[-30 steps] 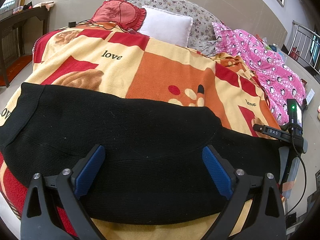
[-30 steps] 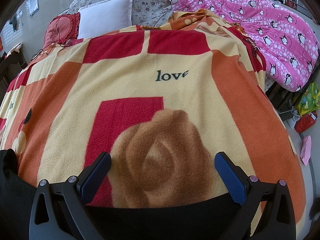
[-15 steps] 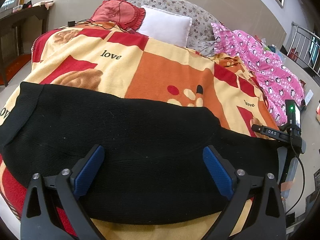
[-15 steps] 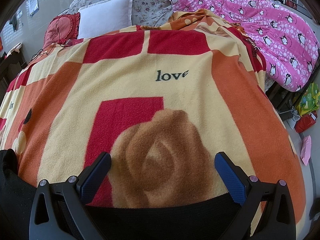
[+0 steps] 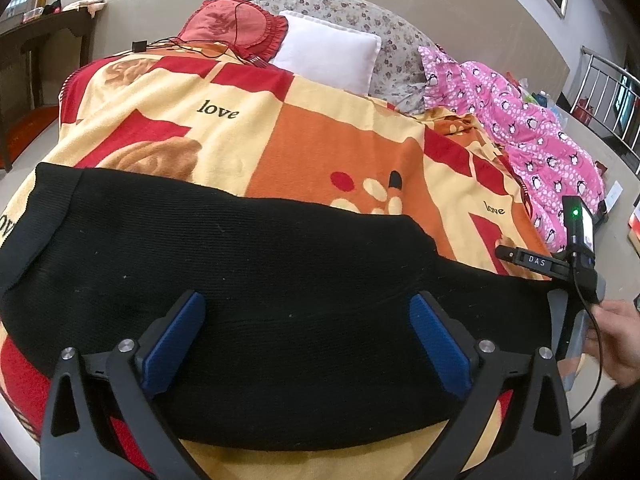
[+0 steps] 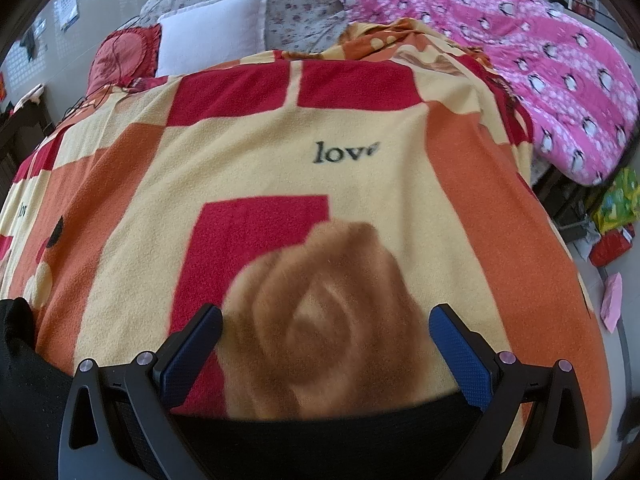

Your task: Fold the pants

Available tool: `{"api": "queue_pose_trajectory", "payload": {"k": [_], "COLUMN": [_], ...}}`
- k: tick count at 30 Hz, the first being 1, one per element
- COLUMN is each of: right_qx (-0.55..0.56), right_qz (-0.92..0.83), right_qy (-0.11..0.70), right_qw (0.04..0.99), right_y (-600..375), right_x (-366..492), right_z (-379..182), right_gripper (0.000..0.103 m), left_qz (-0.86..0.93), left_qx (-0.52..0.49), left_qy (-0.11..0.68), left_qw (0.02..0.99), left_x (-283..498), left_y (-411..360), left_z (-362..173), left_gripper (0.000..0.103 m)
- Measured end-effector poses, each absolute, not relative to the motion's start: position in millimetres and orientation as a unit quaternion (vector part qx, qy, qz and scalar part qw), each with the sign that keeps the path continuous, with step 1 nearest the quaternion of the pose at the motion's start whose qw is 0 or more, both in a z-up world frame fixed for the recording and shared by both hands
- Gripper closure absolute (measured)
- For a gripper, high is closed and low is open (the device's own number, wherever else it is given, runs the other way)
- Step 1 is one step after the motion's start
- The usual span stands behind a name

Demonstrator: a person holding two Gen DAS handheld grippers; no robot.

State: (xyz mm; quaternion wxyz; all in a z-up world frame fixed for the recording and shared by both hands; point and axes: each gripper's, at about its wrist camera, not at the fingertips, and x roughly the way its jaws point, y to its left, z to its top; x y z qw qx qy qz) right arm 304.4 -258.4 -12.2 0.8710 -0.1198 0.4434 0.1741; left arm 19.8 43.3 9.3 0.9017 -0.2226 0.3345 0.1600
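Black knit pants (image 5: 248,280) lie flat across the near end of the bed, waistband to the left. My left gripper (image 5: 306,332) hovers open over their middle, blue pads wide apart and nothing between them. At the right edge of the left wrist view a hand (image 5: 616,336) holds the other gripper's body. In the right wrist view the right gripper (image 6: 326,344) stands open above the blanket (image 6: 280,152). A strip of the pants (image 6: 320,440) runs under its fingers along the bottom, and another black part (image 6: 20,360) sits at the lower left.
A red, orange and cream "love" blanket (image 5: 328,140) covers the bed. A white pillow (image 5: 328,54), a red cushion (image 5: 236,24) with a cable, and a pink penguin quilt (image 5: 532,148) lie at the far end. Bags (image 6: 612,216) sit on the floor at right.
The left view has shifted slightly and a hand now shows at its right edge. The right gripper has edged forward a little. The pants have not moved.
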Motion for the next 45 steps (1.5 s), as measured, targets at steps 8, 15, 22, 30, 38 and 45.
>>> {"api": "queue_pose_trajectory", "payload": {"k": [8,15,22,30,38,45], "right_qx": [-0.117,-0.127,0.021,0.199,0.338,0.393], "right_qz": [0.175,0.184,0.281,0.288,0.284,0.271], "right_qy": [0.443,0.468,0.441,0.511,0.548,0.514], "right_qw": [0.871,0.855,0.852,0.785,0.710,0.712], "right_y": [-257,-255,-342,-442,-445,-450], "right_x": [306,314,292,249,235,234], "right_z": [-11,-8,61,45,-6,-14], "right_gripper": [0.001,0.001,0.004,0.004,0.005,0.006], "left_qz": [0.161,0.161,0.158,0.155,0.156,0.153], "left_qx": [-0.219,-0.220,-0.223,-0.226,-0.226,-0.228], "left_qy": [0.337,0.338,0.335,0.333,0.333,0.332], "left_qw": [0.901,0.901,0.902,0.902,0.902,0.902], "left_x": [20,20,21,20,20,19], "left_y": [46,45,47,49,49,50], "left_z": [9,8,7,7,7,7], "left_gripper": [0.001,0.001,0.000,0.000,0.000,0.000]}}
